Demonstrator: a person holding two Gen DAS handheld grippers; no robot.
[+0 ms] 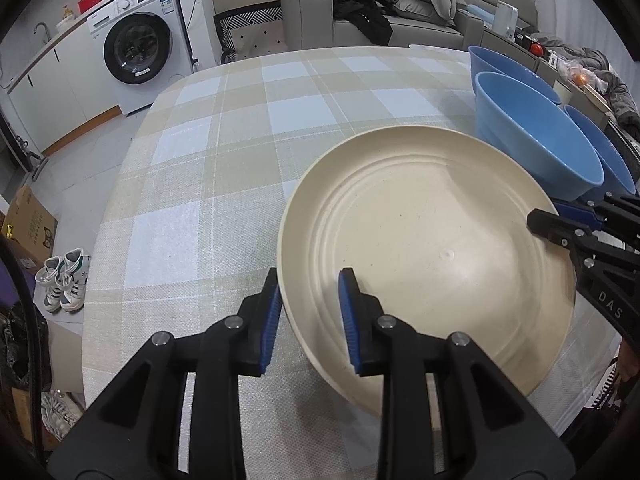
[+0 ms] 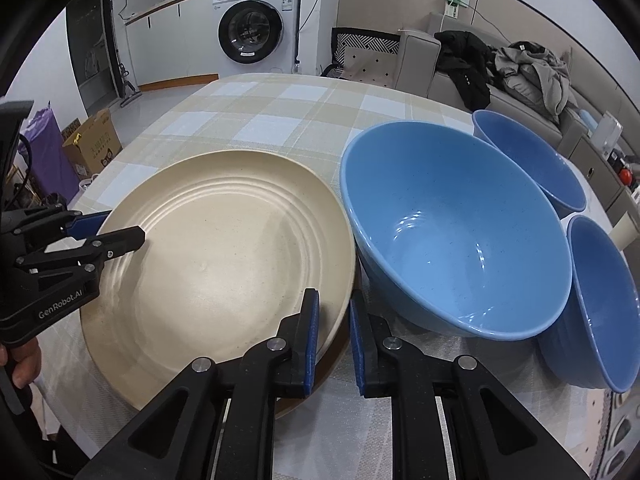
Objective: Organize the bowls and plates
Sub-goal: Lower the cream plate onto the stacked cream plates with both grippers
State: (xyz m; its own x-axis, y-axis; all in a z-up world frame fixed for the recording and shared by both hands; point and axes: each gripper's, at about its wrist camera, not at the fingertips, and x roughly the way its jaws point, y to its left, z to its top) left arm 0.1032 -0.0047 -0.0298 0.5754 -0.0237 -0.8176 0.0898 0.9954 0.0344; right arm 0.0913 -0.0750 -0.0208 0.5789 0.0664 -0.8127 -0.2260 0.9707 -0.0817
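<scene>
A large cream plate [image 1: 424, 248] lies on the checked tablecloth [image 1: 224, 152]; it also shows in the right wrist view [image 2: 224, 256]. My left gripper [image 1: 310, 316] is open and straddles the plate's left rim, one pad outside and one inside. My right gripper [image 2: 334, 340] is open and straddles the plate's right rim. Each gripper shows in the other's view, the right one [image 1: 560, 228] and the left one [image 2: 108, 236]. Three blue bowls stand to the plate's right: a big one [image 2: 452, 236] and two smaller ones [image 2: 532, 164] [image 2: 604, 304].
The table's left edge [image 1: 108, 240] drops to the floor with shoes [image 1: 64, 280] and a cardboard box [image 2: 92, 144]. A washing machine [image 2: 256, 28] and a sofa with clothes [image 2: 516, 68] stand beyond the table.
</scene>
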